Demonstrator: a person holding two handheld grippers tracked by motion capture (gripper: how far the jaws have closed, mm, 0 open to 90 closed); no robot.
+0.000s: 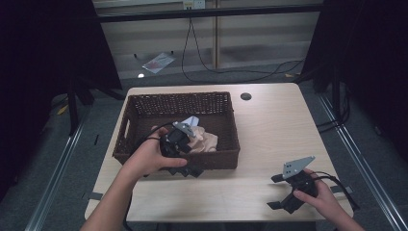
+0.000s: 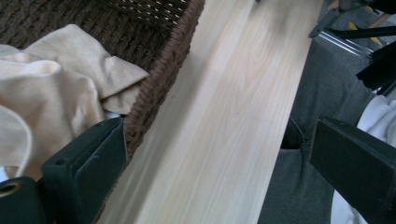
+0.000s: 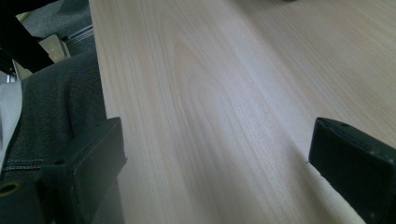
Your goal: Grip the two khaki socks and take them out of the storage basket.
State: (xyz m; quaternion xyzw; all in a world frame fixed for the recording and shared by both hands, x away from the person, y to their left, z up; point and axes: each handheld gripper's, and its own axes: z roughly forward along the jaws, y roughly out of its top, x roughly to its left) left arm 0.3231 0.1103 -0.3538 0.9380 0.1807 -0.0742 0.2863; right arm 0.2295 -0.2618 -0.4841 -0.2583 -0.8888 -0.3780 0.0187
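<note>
Dark curtains closed in both sides of the room, and a pale wooden tabletop [image 1: 269,139] stood in the middle of it. A brown wicker basket [image 1: 139,103] sat on the left half, reaching almost to the far edge, and a crumpled beige cloth [image 1: 204,140] lay inside against its near wall.

At that near wall the left gripper [image 1: 185,169] was held over the rim with its jaws spread wide and nothing between them — the left gripper view showed one jaw just beside the cloth [image 2: 56,93] and the woven rim [image 2: 159,88], the other out over the near edge. The right gripper [image 1: 278,191] hovered near the near right corner, also gaping and empty, well apart from the basket.

My guess is the cloth was to be lifted out. With the jaws straddling the wall, closing them could pinch wicker instead of fabric and drag the basket, or catch just a thin fold that slips free.
</note>
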